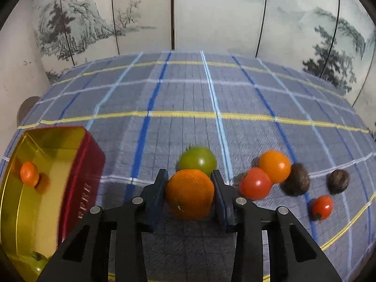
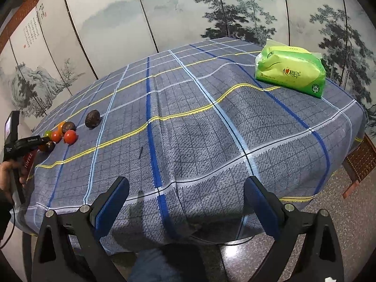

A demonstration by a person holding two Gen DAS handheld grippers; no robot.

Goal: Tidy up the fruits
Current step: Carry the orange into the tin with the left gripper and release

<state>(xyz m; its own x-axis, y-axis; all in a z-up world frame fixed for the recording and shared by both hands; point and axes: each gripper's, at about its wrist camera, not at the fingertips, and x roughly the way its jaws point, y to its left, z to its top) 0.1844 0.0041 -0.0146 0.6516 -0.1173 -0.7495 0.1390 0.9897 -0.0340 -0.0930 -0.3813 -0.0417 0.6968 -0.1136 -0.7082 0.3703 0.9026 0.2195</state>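
Observation:
My left gripper (image 1: pixel 189 176) is shut on a large orange (image 1: pixel 189 193), one blue pad pressed to each side of it, low over the checked tablecloth (image 1: pixel 188 98). Just behind the orange lies a green tomato (image 1: pixel 197 161). To the right sit a smaller orange fruit (image 1: pixel 275 165), a red tomato (image 1: pixel 255 183), two dark brown round fruits (image 1: pixel 296 179) and a small red tomato (image 1: pixel 322 207). At the left stands a red tin (image 1: pixel 89 164) with a gold inside, holding a mandarin (image 1: pixel 29 173) and a green fruit (image 1: pixel 37 262). My right gripper (image 2: pixel 186 180) hangs open and empty over the table's front edge.
A green tissue pack (image 2: pixel 291 70) lies at the table's far right corner. The fruit cluster (image 2: pixel 70 137) and a lone brown fruit (image 2: pixel 92 118) show far left in the right wrist view, beside a person's hand (image 2: pixel 7 171). Painted screen panels (image 1: pixel 211 11) stand behind the table.

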